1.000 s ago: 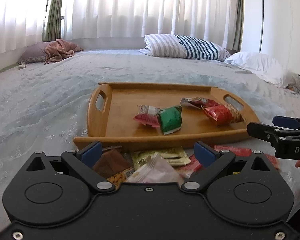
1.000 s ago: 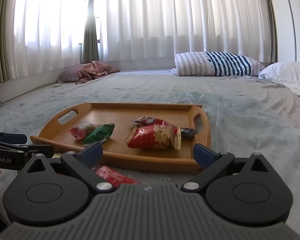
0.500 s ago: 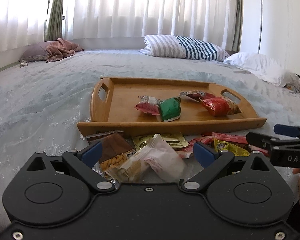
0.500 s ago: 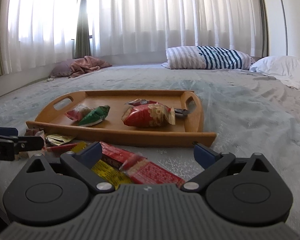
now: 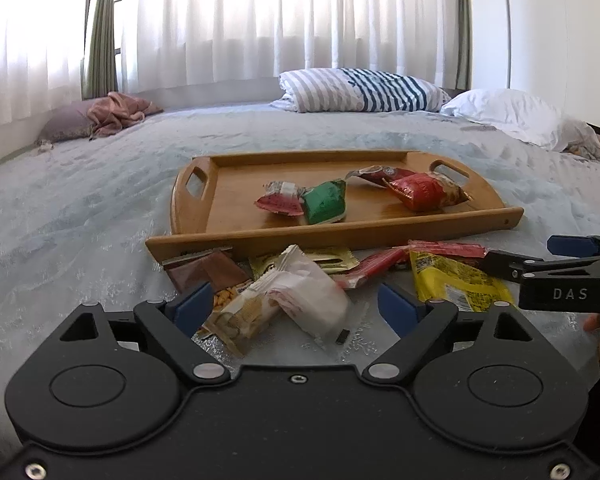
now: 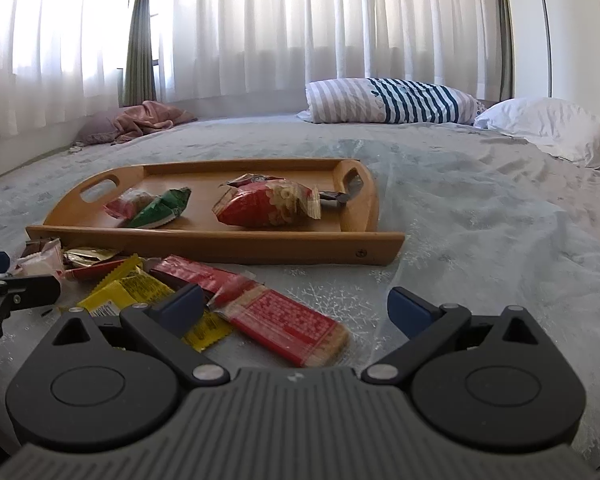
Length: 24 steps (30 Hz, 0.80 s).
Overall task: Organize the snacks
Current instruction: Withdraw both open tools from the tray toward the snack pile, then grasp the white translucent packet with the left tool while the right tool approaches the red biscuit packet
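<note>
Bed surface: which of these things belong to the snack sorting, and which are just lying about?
Part of the job:
- wooden tray
- green packet and big red bag on it
- white packet, yellow packet and red cracker pack, loose on the bedspread

Just lying about:
- striped pillow
- white pillow
- pink cloth
- curtains

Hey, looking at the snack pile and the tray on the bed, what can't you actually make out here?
- Brown packet, left wrist view: its near end is hidden behind the left gripper, whose jaws have just been closing around the white packet without touching it.
- Yellow packet, right wrist view: print too small to read.
- Dark wrapper on the tray: mostly hidden behind the red bag.
</note>
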Each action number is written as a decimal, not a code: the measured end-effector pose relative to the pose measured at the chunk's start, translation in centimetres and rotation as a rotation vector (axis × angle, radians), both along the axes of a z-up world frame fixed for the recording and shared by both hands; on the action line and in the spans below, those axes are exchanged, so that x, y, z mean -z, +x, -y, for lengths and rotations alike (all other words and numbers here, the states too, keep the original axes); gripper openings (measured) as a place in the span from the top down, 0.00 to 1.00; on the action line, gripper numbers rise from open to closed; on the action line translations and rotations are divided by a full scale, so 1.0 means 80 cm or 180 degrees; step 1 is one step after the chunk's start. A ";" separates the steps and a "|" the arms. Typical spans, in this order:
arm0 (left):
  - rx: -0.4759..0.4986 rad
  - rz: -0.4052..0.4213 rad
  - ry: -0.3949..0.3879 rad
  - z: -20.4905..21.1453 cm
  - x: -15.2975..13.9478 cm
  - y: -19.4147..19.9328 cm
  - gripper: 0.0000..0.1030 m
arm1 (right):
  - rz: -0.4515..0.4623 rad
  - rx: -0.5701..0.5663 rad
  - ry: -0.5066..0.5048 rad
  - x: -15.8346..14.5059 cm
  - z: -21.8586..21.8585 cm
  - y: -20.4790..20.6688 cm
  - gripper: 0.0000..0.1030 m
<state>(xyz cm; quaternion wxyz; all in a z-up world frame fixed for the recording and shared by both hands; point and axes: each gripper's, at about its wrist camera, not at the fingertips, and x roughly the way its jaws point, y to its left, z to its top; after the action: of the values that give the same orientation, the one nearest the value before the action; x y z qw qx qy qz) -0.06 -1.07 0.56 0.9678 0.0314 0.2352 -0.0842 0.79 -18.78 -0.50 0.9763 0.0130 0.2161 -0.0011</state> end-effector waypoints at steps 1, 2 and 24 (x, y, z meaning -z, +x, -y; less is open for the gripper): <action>0.0030 0.0000 0.0030 0.002 -0.001 0.000 0.15 | 0.0029 0.0059 -0.0028 0.000 -0.001 -0.002 0.03; 0.0059 -0.0007 0.0066 0.004 -0.001 0.000 0.17 | 0.0053 0.0111 -0.0066 0.000 -0.001 -0.003 0.06; 0.0131 0.0020 0.0245 0.016 0.001 0.004 0.43 | 0.0051 0.0002 -0.0124 0.005 -0.012 -0.012 0.18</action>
<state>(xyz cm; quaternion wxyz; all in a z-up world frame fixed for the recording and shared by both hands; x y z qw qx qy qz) 0.25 -2.39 0.47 0.9647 0.0736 0.2345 -0.0948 -0.15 -17.81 -0.92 0.9781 -0.0059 0.2082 -0.0055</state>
